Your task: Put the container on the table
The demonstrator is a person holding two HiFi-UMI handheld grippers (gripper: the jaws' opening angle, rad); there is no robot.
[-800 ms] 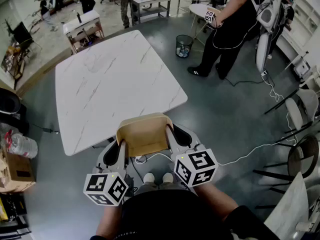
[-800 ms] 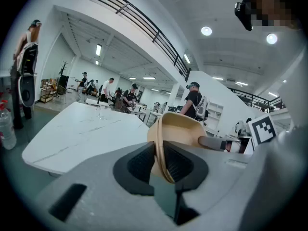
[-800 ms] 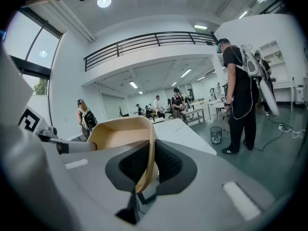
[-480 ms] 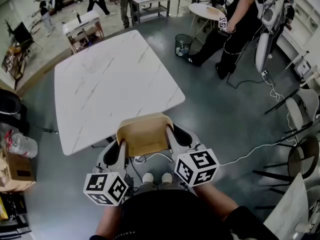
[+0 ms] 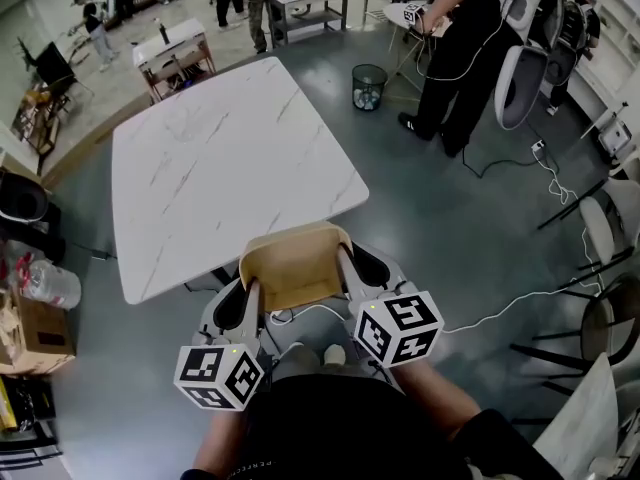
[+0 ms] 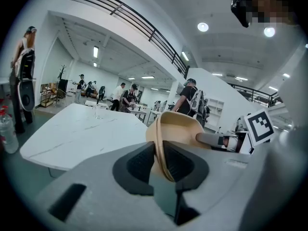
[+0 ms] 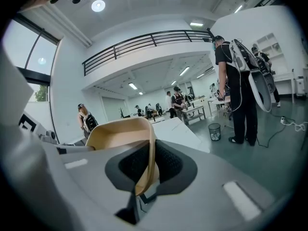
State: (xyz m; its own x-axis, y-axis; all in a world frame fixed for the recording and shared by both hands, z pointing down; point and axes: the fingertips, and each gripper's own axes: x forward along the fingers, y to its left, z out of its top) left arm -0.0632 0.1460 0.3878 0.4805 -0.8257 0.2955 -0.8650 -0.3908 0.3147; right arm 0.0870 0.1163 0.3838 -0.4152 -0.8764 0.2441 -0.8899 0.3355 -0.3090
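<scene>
A tan, shallow container (image 5: pixel 293 268) hangs in the air just short of the near edge of the white marble table (image 5: pixel 230 158). My left gripper (image 5: pixel 250 296) is shut on its left rim and my right gripper (image 5: pixel 345 271) is shut on its right rim. In the left gripper view the container (image 6: pixel 180 126) has its thin wall pinched between the dark pads of the left gripper (image 6: pixel 157 153). The right gripper view shows the same on the other side: the container (image 7: pixel 118 131) with its rim clamped in the right gripper (image 7: pixel 150 163). The container looks empty.
A wire bin (image 5: pixel 369 86) stands beyond the table's far right corner, near a person in black (image 5: pixel 460 38). Chairs (image 5: pixel 605 233) and a white cable (image 5: pixel 500 308) are on the floor to the right. A cardboard box (image 5: pixel 35 340) and a bottle (image 5: pixel 45 286) sit at the left.
The container and both grippers hold about the same place before the table edge. The person in black at the back right has stepped about.
</scene>
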